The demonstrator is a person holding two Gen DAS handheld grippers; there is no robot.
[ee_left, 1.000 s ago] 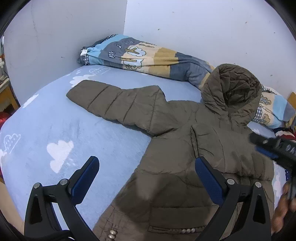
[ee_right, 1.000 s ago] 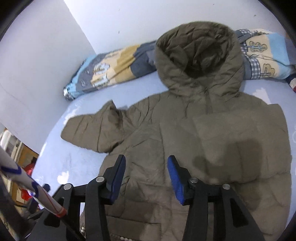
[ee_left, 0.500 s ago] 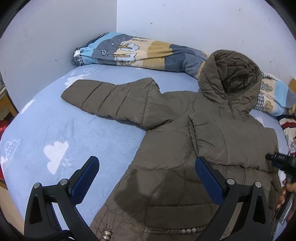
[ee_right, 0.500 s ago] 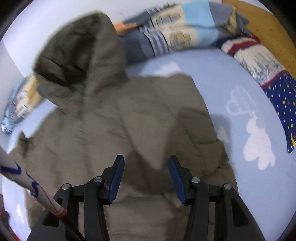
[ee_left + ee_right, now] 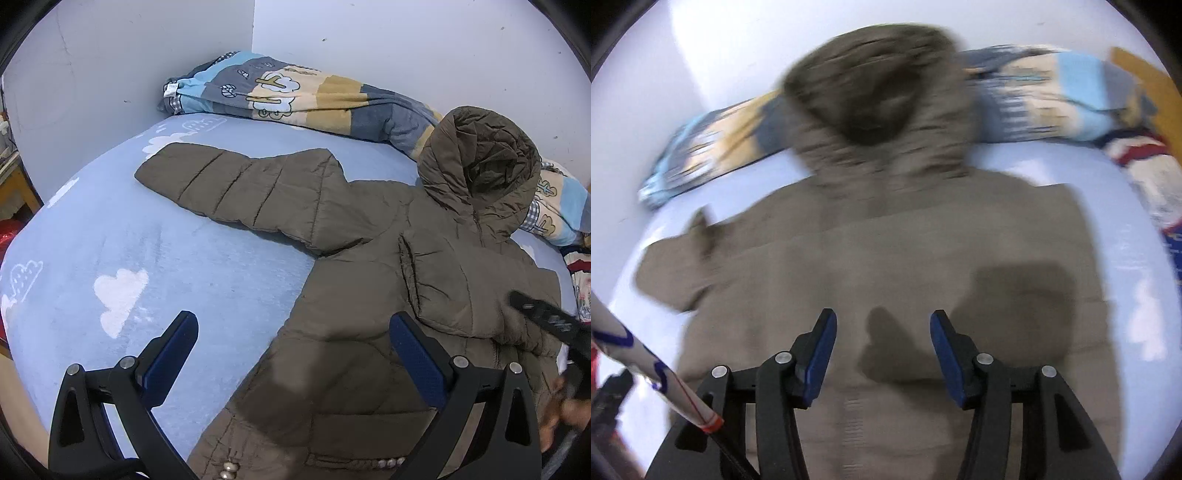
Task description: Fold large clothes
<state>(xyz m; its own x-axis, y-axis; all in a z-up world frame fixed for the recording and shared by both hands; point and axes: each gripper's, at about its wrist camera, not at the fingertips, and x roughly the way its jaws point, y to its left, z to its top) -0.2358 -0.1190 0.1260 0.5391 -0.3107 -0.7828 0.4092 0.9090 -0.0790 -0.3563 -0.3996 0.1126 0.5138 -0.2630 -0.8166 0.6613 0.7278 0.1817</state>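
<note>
Presently, coat [image 5: 369,295]: flat, front up on bed [image 5: 147,258], hood [image 5: 480,173] toward quilt [image 5: 295,96]; laid open for folding.
Sleeve [image 5: 236,188]: spread leftward, likely next fold; other side already tucked over the chest.
Left gripper [image 5: 291,350]: jaws released, empty, above the hem edge.
Right gripper [image 5: 882,347]: jaws parted, empty, over coat; view blurred.

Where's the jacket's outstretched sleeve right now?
In the left wrist view, the sleeve lies flat on the blue bedsheet, stretching left from the jacket toward the rolled quilt by the wall corner.
</note>
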